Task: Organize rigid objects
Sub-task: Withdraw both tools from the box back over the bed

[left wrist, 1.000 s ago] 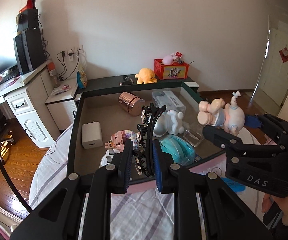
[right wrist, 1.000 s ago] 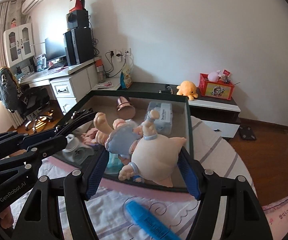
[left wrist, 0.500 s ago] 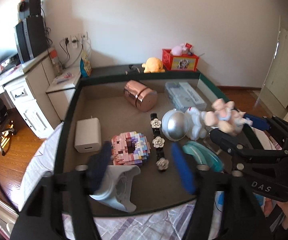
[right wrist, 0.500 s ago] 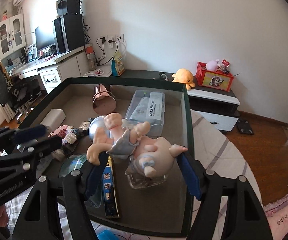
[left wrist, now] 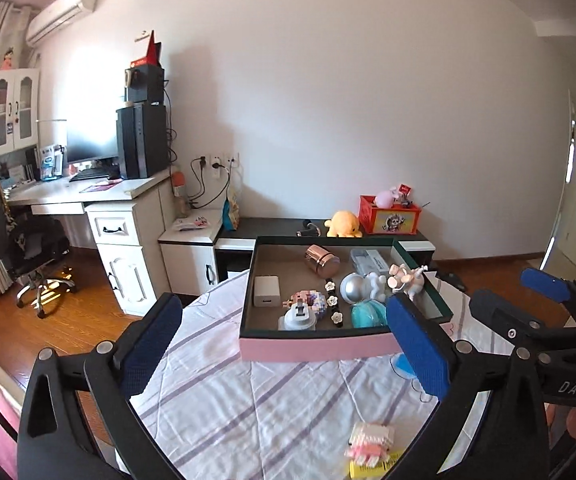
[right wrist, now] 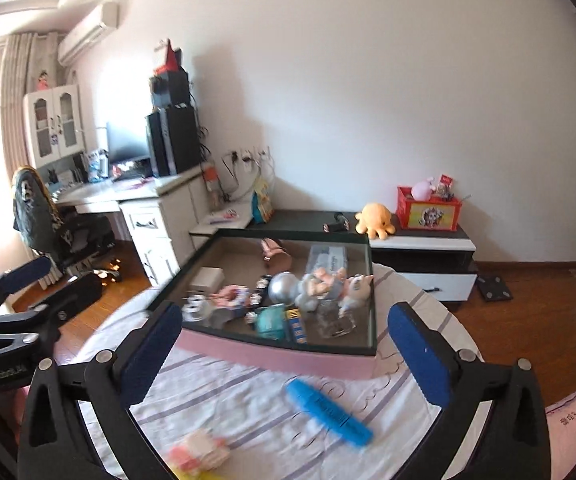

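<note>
Since the earlier frames both tongs are standing back from the tray, and their jaws have just been opening: the hair clip that sat in the left tongs (left wrist: 283, 354) and the pig doll that sat in the right tongs (right wrist: 283, 354) are now lying inside the tray. Nothing is sitting between either pair of jaws; both are standing wide apart and empty.

Nearest, on the striped bed (left wrist: 247, 400), loose items are waiting. In the left wrist view a pink block toy (left wrist: 370, 440) is lying just under the left tongs' right finger, with a yellow item (left wrist: 372, 466) touching it at the frame's lower edge. In the right wrist view a blue marker (right wrist: 328, 414) is lying between the right tongs' fingers, below and slightly right of their midline, its long axis running from upper left to lower right, oblique to the jaws. The block toy is showing there too, blurred, at lower left.

Judgement: the marker is lying nearer the right tongs, which would need turning to close across its barrel; the block toy is lying nearer the left.

Farther off, the tray (left wrist: 312, 346), pink-fronted, is resting on the bed, holding the doll (left wrist: 406, 280), clip (left wrist: 332, 300) and other pieces, crowded toward its right half.
</note>
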A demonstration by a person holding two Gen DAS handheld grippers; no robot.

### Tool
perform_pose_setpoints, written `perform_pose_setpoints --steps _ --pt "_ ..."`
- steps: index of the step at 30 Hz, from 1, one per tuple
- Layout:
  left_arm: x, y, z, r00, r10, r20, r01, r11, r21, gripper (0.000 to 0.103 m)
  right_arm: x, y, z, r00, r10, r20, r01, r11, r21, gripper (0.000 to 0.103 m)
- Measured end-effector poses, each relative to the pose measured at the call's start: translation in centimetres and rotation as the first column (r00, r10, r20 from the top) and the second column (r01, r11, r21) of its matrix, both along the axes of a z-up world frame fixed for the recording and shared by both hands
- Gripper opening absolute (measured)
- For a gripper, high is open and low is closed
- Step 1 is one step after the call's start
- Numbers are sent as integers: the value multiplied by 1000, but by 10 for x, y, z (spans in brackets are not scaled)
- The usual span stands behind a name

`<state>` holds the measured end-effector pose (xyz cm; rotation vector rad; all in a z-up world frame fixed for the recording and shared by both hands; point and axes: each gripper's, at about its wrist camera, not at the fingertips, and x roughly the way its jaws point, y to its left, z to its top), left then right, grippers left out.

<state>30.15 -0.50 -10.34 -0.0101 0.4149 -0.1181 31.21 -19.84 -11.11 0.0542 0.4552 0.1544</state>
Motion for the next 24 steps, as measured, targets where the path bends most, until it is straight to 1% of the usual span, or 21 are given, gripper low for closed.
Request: perform_pose_setpoints --steps 1,3,7,12,18,24 --pt "-13 3 3 1000 9 3 -9 1000 -2 103 -16 4 6 1000 -1 23 1 1000 7 103" --pt "-39 7 8 1000 4 17 -3 1000 -17 103 -41 12 16 999 -7 35 7 1000 1 103" --pt "-83 13 19 999 29 41 -28 1000 -11 103 -91 26 30 998 -4 68 3 1000 6 103" --pt "-133 16 36 995 36 96 -36 999 -9 103 -145 33 45 991 -20 129 21 1000 -5 103" --pt "-180 13 56 980 68 185 -74 997 24 103 -196 35 64 979 -54 196 58 998 -15 103" --pt "-205 14 65 973 73 219 -82 996 31 103 -229 39 76 970 -69 232 76 997 -25 103"
